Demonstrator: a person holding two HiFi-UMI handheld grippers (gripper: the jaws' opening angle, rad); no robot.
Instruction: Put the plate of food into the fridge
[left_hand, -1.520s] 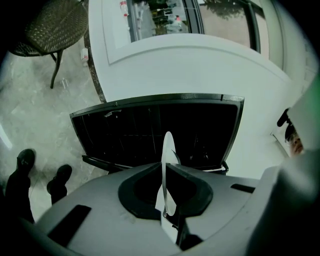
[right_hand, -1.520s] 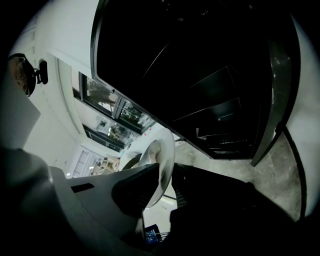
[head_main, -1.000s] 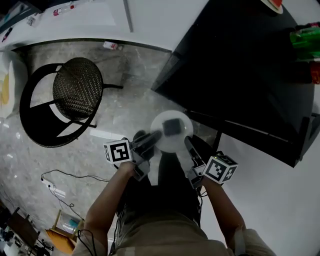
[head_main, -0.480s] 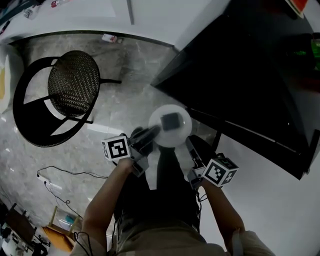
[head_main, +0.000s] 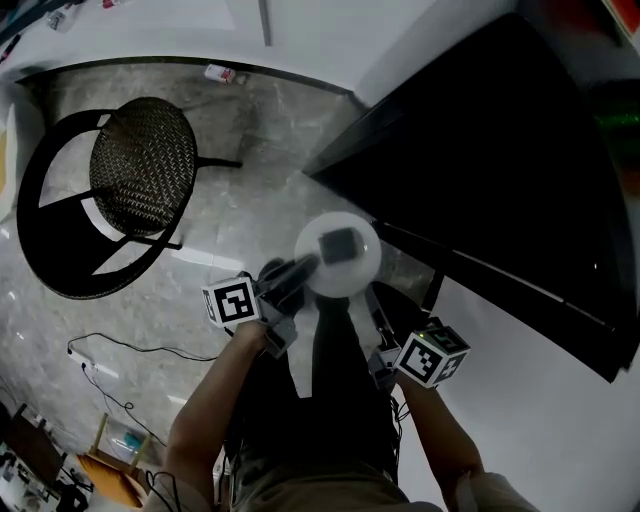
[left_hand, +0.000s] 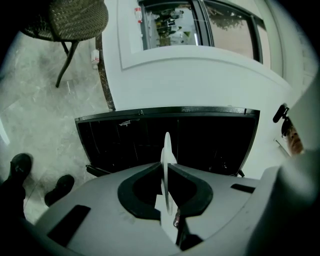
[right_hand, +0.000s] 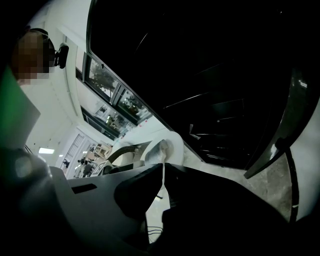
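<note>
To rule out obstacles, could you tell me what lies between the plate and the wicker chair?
Only bare floor, seen in the head view, separates the plate from the chair.

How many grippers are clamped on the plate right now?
2. The left gripper pinches the plate at its left rim, jaws closed on the edge. The right gripper pinches the near right rim the same way.

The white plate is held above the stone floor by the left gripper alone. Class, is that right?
No. Both grippers hold the plate: the left gripper clamps one side of its rim, the right gripper the opposite side, as the right gripper view shows. The rest stands.
</note>
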